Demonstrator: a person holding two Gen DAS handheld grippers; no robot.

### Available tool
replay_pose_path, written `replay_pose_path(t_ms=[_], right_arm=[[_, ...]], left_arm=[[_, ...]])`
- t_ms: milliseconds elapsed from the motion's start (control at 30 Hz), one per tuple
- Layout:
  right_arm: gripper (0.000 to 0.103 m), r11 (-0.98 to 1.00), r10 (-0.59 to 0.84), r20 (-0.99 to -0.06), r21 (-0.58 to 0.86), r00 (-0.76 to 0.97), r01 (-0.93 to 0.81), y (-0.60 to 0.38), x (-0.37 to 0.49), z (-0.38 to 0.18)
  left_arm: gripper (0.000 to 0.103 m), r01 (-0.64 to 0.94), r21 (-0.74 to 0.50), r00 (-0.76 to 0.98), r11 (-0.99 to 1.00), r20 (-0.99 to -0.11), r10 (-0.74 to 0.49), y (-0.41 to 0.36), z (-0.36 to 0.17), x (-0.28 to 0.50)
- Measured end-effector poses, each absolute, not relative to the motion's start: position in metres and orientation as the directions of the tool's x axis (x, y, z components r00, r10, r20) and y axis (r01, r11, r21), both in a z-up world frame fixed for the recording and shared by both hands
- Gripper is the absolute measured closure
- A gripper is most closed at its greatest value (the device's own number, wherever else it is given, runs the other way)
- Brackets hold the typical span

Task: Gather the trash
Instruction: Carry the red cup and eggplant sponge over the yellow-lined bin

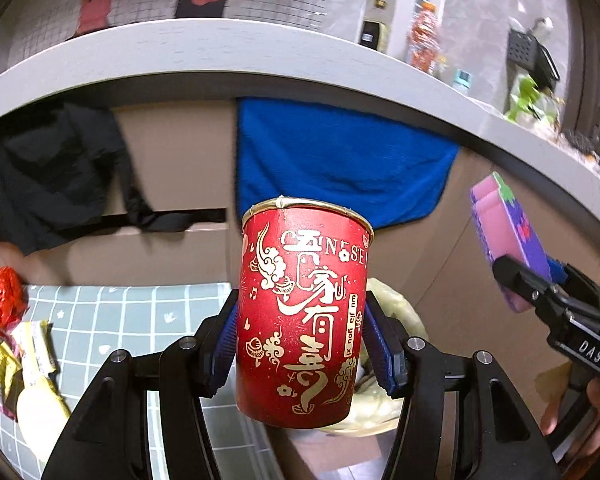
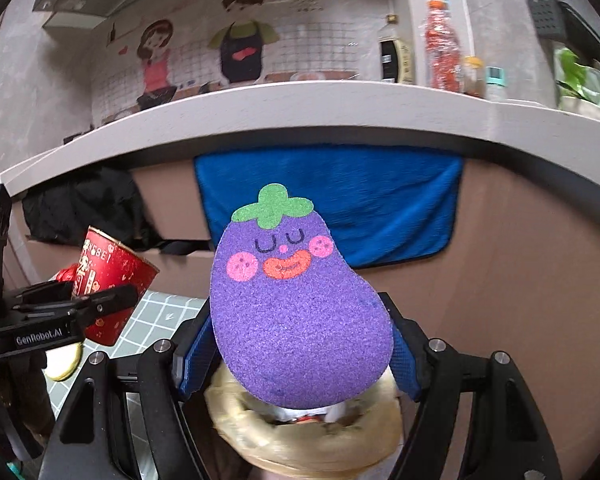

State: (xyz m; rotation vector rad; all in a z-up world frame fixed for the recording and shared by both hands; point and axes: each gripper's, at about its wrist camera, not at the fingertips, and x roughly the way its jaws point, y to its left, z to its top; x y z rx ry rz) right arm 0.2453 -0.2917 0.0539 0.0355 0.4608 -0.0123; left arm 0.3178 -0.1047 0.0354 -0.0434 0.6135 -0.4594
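Two grippers are both loaded, raised in front of the blue towel point(image 1: 340, 164) that hangs, plush and rectangular, from the grey counter point(image 1: 220, 44). The left gripper point(image 1: 304, 344) clamps a red paper cup point(image 1: 304, 312) by its sides between blue ribbed pads; the cup is tapered, upright, gold-rimmed and printed with gold and white characters. It sits below the towel's lower edge. The right gripper point(image 2: 300, 344) pinches a sponge point(image 2: 296, 308), flat and eggplant-shaped, with a coarse purple face, a green felt-like cap, pink cheeks and a red mouth; its back layer shows pink in the left view point(image 1: 508, 232). The sponge overlaps the towel's lower left part. Below it gapes a pale crinkled bag point(image 2: 300, 432), round-mouthed. Left of the towel, crumpled wrappers point(image 1: 16, 344), red and yellow, lie on a grey gridded mat point(image 1: 140, 312).
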Motion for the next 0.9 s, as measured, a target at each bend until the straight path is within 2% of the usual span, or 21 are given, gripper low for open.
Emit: replay_pose_path(t_ms=[367,900], right_arm=[[0.033,0.991,0.02,-0.469,0.125,0.883,0.044,-0.337,0.245,0.025],[0.032,0.979,0.074,-0.556,0.198,0.828,0.045,-0.348,0.284,-0.031]], left_arm=[[0.046,0.423,-0.151,0.701,0.893,-0.57,-0.429,-0.152,0.011,0.317],[0.046,0.385,-0.196,0.632,0.902,-0.656,-0.413,-0.145,-0.035,0.35]])
